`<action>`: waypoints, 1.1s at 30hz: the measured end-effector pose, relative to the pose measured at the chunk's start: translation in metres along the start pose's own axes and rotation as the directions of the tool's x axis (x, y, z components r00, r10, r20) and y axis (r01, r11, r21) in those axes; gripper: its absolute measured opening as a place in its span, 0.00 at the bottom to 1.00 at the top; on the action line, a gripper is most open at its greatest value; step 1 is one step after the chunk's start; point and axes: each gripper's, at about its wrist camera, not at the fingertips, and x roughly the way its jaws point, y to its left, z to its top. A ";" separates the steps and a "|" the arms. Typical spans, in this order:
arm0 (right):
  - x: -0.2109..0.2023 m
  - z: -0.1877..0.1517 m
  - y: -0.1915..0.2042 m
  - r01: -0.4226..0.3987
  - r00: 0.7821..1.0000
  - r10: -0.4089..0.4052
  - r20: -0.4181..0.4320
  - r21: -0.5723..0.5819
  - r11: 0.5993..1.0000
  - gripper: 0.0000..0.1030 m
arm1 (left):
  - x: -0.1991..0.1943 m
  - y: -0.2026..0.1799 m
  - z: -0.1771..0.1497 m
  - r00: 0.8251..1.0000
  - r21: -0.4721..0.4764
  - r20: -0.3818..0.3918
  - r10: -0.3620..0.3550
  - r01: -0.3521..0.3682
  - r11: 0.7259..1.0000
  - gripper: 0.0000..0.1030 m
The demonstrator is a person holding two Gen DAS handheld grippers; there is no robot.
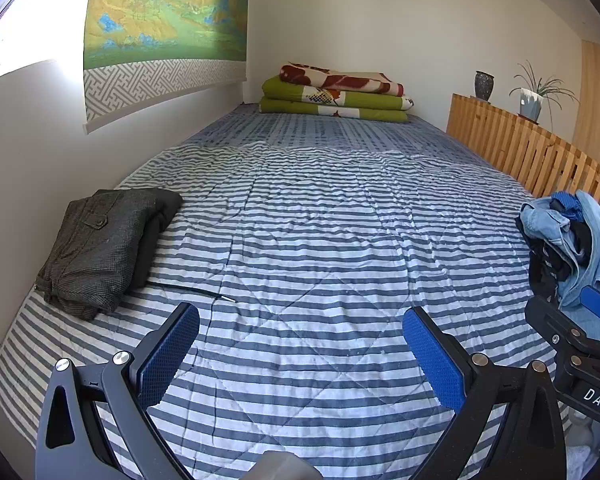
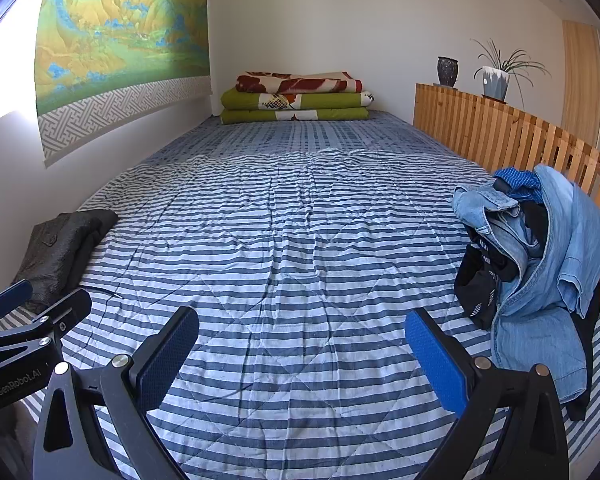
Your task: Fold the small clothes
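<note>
A folded dark grey tweed garment [image 1: 100, 244] lies at the bed's left edge by the wall, also seen in the right wrist view [image 2: 62, 252]. An unfolded heap of light denim, blue and black clothes [image 2: 540, 264] is piled at the right side by the wooden rail; the same heap [image 1: 572, 240] shows in the left view. My left gripper [image 1: 300, 356] hangs open over the striped quilt [image 1: 308, 240], nothing between its blue pads. My right gripper [image 2: 302, 356] is open too, empty, with the heap to its right. Each gripper appears at the edge of the other's view.
A wooden slatted rail [image 2: 500, 136] runs along the bed's right side, carrying a dark vase [image 2: 447, 71] and a potted plant [image 2: 496, 80]. Folded green and red blankets [image 2: 296, 98] are stacked at the far end. A thin black cord [image 1: 192, 290] lies near the folded garment.
</note>
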 end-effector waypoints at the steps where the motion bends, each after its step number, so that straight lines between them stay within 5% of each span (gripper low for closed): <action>1: 0.000 0.000 0.000 -0.001 1.000 0.001 0.000 -0.001 1.000 0.98 | 0.000 0.000 0.000 1.000 0.000 0.000 0.001 -0.001 1.000 1.00; 33: 0.002 -0.001 0.001 0.000 1.000 0.000 -0.003 -0.001 1.000 0.98 | -0.001 -0.002 -0.002 1.000 0.009 0.002 0.004 -0.004 1.000 1.00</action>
